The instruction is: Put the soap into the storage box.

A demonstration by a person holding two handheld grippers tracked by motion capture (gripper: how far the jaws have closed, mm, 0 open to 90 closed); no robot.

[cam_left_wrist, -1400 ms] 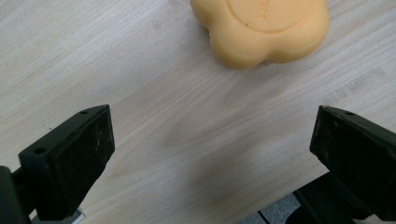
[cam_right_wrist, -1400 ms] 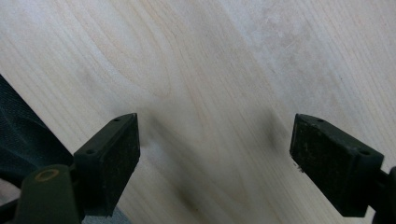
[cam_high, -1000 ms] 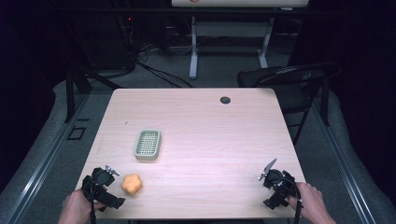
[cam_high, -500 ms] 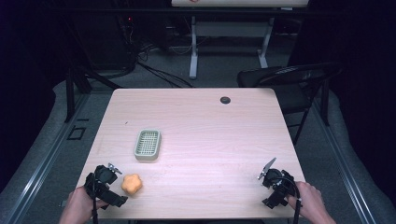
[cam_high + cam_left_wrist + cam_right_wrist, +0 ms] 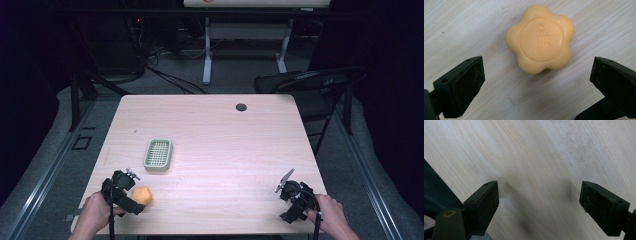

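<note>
An orange flower-shaped soap bar (image 5: 142,194) (image 5: 540,38) lies flat on the wooden table (image 5: 215,135) near its front left corner. My left gripper (image 5: 131,192) (image 5: 536,77) stands open just short of the soap, its jaws wide on either side, touching nothing. A pale green soap dish (image 5: 158,154) with a slotted insert sits a little farther back, apart from the soap. My right gripper (image 5: 287,182) (image 5: 539,200) is open over bare wood near the front right corner, close to the table's edge.
A round black cable grommet (image 5: 241,107) is set in the far side of the table. A black folding chair (image 5: 310,87) stands beyond the far right corner. Dark floor shows past the table edge (image 5: 434,192) in the right gripper view.
My left gripper has crept forward and to the right, closing in on the soap. The right gripper has barely moved.
</note>
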